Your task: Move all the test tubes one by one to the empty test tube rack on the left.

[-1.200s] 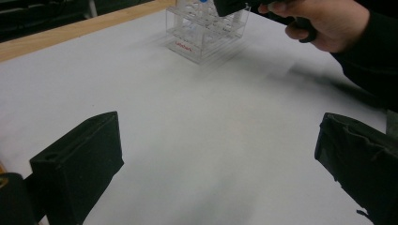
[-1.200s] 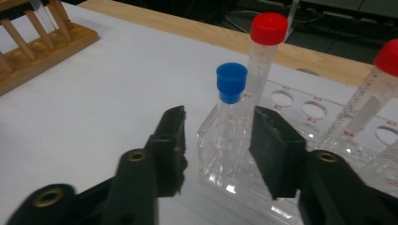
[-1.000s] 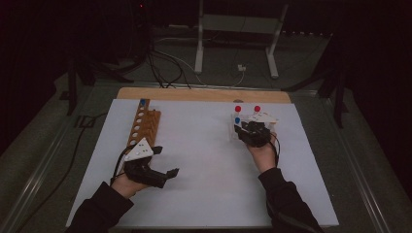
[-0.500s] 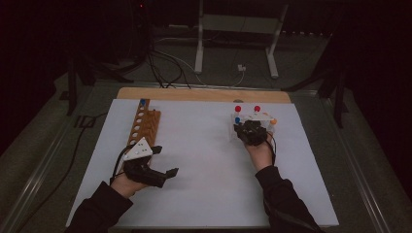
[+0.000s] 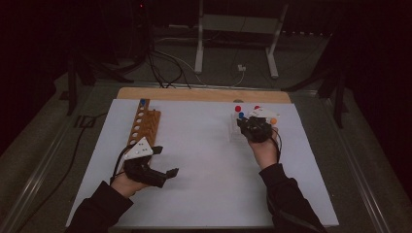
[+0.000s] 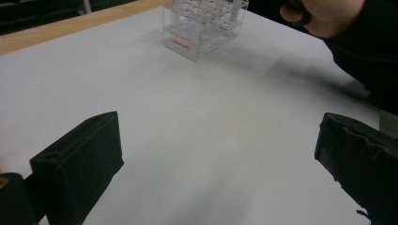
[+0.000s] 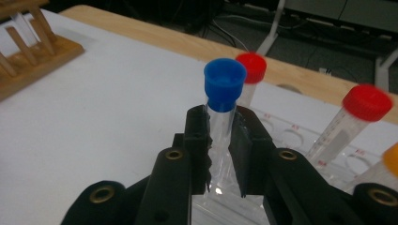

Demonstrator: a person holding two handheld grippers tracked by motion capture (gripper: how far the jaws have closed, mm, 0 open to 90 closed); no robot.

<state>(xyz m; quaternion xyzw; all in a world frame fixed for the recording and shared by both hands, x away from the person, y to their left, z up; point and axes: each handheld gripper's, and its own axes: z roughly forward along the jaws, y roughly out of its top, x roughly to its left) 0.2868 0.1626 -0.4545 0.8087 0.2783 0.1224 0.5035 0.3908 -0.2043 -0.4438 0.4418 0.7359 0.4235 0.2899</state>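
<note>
Jaws of right gripper [image 7: 219, 140] clamped on blue-capped tube [image 7: 223, 101], having just closed; tube upright over clear rack [image 7: 300, 140] at table's far right. Red-capped tube [image 7: 250, 70] just behind; another red-capped tube [image 7: 359, 115] and orange cap [image 7: 390, 159] crowd right side. Wooden rack [image 5: 142, 127] well apart, far left. Left gripper [image 5: 163, 174] near table's front, jaws wide apart over bare white table [image 6: 197, 117], gripping nothing

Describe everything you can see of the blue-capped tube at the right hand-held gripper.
The blue-capped tube is a clear plastic tube with a flared blue screw cap. It stands about upright, clamped just under the cap between the black jaws of the right hand-held gripper, over the clear plastic rack. Its lower end is hidden, so whether it has left the rack is unclear. Red-capped tubes stand behind and beside it.
</note>
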